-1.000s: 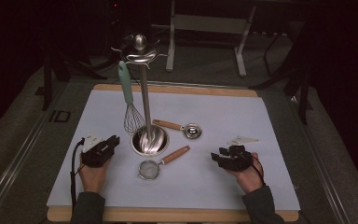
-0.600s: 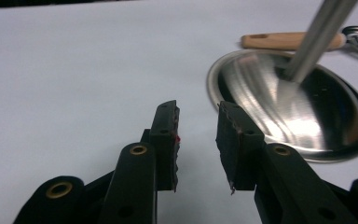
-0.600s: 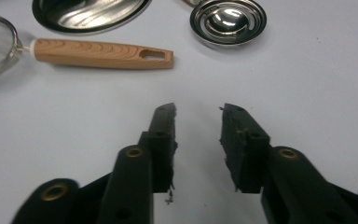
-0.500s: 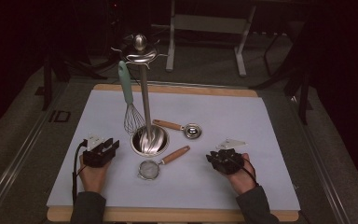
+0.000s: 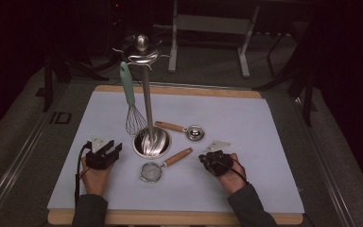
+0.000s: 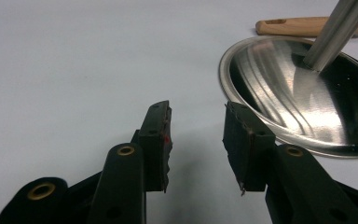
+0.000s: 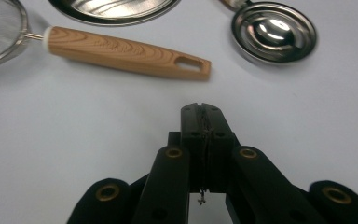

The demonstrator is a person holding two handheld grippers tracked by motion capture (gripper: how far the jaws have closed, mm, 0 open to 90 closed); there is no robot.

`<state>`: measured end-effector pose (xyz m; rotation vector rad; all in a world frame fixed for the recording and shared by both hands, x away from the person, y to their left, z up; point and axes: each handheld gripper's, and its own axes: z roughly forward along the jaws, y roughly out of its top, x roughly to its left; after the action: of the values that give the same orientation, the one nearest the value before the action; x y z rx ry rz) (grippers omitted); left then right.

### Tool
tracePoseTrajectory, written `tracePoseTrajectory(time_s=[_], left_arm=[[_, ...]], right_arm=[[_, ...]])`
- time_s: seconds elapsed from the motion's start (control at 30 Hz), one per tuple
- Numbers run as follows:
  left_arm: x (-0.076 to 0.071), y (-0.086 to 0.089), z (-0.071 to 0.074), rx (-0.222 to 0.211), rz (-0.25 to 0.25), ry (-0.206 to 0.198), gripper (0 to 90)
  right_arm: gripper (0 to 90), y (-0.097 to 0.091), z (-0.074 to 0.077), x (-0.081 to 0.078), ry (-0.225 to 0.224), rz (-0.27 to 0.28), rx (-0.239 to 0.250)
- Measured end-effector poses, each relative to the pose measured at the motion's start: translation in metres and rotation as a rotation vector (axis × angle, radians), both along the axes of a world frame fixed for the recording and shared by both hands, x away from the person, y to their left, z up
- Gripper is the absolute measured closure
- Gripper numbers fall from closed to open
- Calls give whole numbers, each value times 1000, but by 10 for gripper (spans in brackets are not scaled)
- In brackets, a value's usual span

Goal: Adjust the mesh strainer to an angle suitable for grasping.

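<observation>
The right hand-held gripper [image 5: 211, 161] has neared the strainer [image 5: 151, 171], whose mesh bowl lies empty.

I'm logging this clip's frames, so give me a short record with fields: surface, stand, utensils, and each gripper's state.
surface: pale mat on a wooden board
stand: steel utensil stand with round base, near mat centre
hanging: whisk with mint handle, on the stand
lying: small strainer and measuring spoon, both wooden-handled
left gripper: jaws just opening, nothing between them, beside the stand's base
right gripper: jaws just closed, empty, close to the strainer's handle
</observation>
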<state>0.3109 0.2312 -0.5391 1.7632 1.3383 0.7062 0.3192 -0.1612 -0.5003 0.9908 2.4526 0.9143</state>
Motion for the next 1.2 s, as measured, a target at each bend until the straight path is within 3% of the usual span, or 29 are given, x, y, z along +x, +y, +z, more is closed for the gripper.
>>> tracePoseTrajectory(time_s=[0.27, 0.43, 0.73, 0.93, 1.2], left_arm=[[0, -1, 0, 5, 1, 3, 613], [0, -1, 0, 6, 3, 5, 611], [1, -2, 0, 20, 2, 14, 612], [1, -2, 0, 18, 3, 15, 612], [1, -1, 0, 12, 6, 17, 612]], right_arm=[[888, 33, -18, 19, 34, 21, -37], [896, 44, -22, 31, 43, 14, -72], [897, 57, -19, 57, 79, 0, -60], [897, 72, -16, 73, 95, 3, -79], [899, 93, -13, 83, 117, 12, -38]])
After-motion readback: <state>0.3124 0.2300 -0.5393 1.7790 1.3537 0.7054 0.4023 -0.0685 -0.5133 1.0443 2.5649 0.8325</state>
